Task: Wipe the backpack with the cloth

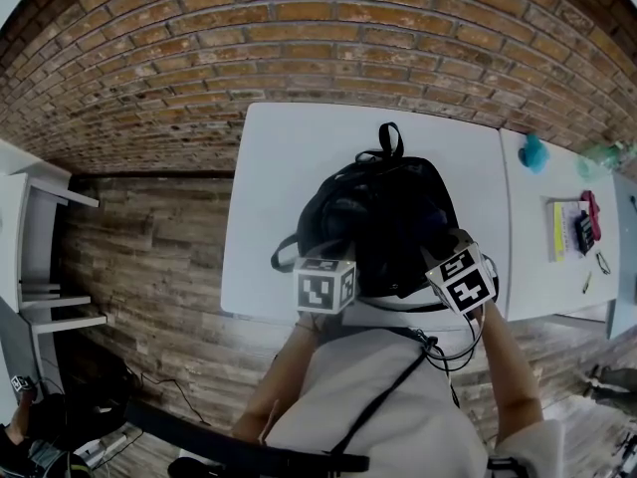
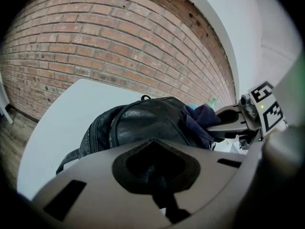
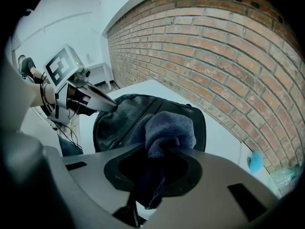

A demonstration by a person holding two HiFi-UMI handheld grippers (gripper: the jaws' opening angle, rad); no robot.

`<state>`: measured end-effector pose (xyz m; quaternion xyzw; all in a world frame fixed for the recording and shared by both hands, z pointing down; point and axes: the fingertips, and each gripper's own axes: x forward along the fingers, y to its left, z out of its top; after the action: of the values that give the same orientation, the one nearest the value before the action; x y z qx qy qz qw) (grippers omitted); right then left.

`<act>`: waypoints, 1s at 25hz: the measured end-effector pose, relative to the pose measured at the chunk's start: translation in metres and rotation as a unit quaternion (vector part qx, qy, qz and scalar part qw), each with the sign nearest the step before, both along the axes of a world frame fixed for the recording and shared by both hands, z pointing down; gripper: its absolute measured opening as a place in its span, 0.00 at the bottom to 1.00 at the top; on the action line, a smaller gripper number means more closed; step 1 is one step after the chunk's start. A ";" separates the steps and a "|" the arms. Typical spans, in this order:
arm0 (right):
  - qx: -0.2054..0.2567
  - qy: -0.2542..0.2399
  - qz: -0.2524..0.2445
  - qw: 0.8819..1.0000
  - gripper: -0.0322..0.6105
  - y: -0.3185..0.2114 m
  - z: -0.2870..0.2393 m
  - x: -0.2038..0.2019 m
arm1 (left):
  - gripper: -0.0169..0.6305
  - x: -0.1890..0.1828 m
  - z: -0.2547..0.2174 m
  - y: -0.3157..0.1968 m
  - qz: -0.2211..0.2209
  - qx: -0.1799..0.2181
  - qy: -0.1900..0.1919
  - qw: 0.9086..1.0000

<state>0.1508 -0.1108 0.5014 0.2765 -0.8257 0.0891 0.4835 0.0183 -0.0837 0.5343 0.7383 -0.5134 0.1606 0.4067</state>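
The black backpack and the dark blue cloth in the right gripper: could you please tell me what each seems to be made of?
Black backpack: probably leather or faux leather, smooth with a soft sheen; light glints along its creases and seams. Dark blue cloth: likely terry or microfibre, matte, with a fuzzy nap and soft bunched folds.

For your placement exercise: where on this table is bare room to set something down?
Bare: table left of the backpack, and the strip between it and the brick wall. Crowded: near edge, at left gripper and right gripper.
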 end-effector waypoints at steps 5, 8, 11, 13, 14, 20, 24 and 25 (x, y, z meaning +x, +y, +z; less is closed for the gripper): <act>-0.013 0.003 0.003 1.000 0.17 0.019 0.003 0.007 | 0.03 0.000 0.001 0.001 -0.001 -0.003 0.003 1.000; -0.018 0.003 0.007 1.000 0.17 0.027 0.004 0.011 | 0.03 0.000 0.000 0.001 0.000 0.000 0.004 1.000; -0.024 0.002 0.013 1.000 0.17 0.035 0.006 0.016 | 0.03 0.000 0.001 0.002 0.002 0.000 0.004 1.000; -0.026 0.004 0.014 1.000 0.17 0.040 0.006 0.018 | 0.03 0.000 0.000 0.002 0.002 -0.001 0.003 1.000; -0.027 0.006 0.014 1.000 0.17 0.043 0.007 0.019 | 0.03 0.000 0.001 0.003 0.002 -0.002 0.004 1.000; -0.038 0.014 0.015 0.999 0.17 0.056 0.010 0.024 | 0.03 -0.002 0.002 0.004 0.000 -0.004 0.004 1.000; -0.041 0.021 0.016 0.999 0.17 0.061 0.012 0.028 | 0.03 -0.004 0.000 0.003 0.000 -0.001 0.002 1.000; -0.043 0.023 0.015 0.999 0.17 0.062 0.012 0.029 | 0.03 -0.005 0.000 0.004 0.000 -0.002 0.002 1.000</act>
<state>0.1799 -0.0486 0.5138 0.2696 -0.8054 0.1249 0.5128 0.0133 -0.0801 0.5344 0.7379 -0.5126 0.1600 0.4089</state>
